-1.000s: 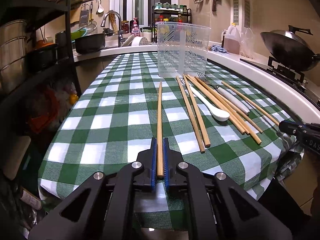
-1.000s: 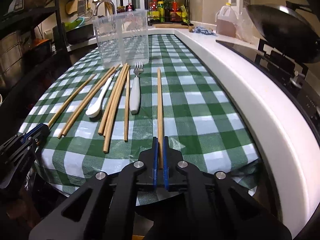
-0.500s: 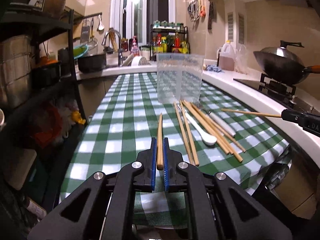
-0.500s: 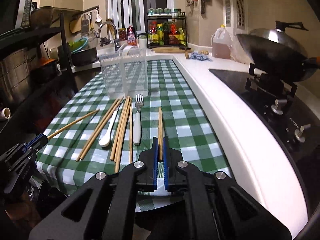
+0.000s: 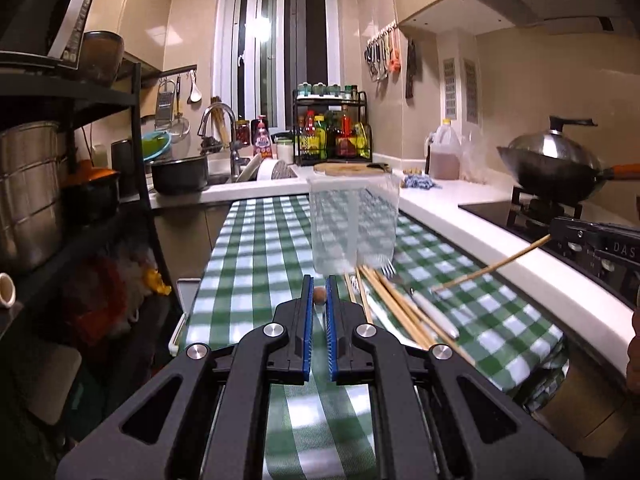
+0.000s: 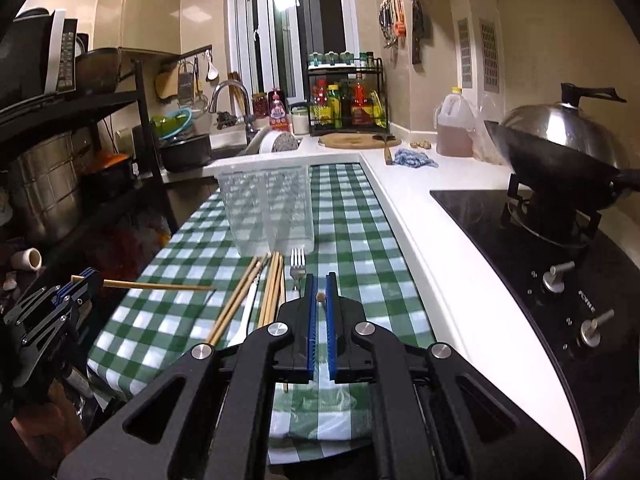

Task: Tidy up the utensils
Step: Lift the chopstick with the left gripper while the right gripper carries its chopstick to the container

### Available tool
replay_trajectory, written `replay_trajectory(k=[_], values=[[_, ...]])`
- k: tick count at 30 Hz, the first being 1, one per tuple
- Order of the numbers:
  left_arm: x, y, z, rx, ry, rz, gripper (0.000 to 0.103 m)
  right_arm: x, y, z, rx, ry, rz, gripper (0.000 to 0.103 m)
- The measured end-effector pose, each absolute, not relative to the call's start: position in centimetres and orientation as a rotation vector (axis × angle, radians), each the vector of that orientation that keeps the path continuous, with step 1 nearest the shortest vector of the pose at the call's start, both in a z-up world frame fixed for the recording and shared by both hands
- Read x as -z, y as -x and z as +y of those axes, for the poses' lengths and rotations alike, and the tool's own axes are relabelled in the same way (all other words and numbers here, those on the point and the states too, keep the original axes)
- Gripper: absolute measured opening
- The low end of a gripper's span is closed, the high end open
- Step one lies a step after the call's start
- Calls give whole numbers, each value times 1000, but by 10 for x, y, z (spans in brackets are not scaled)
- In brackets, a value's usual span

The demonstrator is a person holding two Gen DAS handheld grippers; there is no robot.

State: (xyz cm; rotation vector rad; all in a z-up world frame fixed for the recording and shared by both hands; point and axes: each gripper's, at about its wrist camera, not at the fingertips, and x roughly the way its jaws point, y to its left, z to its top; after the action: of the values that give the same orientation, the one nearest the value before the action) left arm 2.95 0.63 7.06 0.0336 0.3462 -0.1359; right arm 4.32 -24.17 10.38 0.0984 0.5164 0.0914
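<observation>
My left gripper [image 5: 319, 294] is shut on a wooden chopstick [image 5: 319, 295] that shows end-on between the blue pads, lifted off the table. My right gripper [image 6: 319, 295] is likewise shut on a second chopstick [image 6: 320, 297], also seen end-on. In the left wrist view that second chopstick [image 5: 490, 268] slants down from the right gripper at the right edge. In the right wrist view the left one [image 6: 156, 286] sticks out level from the left gripper at the left edge. A clear plastic holder [image 6: 268, 208] stands on the green checked tablecloth [image 6: 352, 216]. In front of it lie several chopsticks [image 6: 272, 292], a white spoon [image 6: 246, 314] and a fork [image 6: 297, 266].
A black shelf rack [image 5: 80, 168] with pots stands left of the table. A white counter [image 6: 440, 216] with a black hob and a wok [image 6: 560, 148] runs along the right. The sink [image 5: 216, 176], a spice rack [image 5: 334, 136] and a cutting board [image 6: 358, 140] are at the back.
Both grippers have risen from the table, each lifting its chopstick clear of the cloth. The chopsticks now appear end-on instead of lying lengthwise ahead.
</observation>
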Motion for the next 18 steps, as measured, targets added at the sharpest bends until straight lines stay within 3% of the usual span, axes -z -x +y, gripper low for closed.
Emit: replay_trajectory(k=[8, 18], values=[[-116, -71, 22, 150, 12, 365, 6, -142, -75, -244, -116, -114, 468, 5], [-161, -137, 43, 198, 105, 525, 6, -189, -124, -242, -137, -121, 493, 5]])
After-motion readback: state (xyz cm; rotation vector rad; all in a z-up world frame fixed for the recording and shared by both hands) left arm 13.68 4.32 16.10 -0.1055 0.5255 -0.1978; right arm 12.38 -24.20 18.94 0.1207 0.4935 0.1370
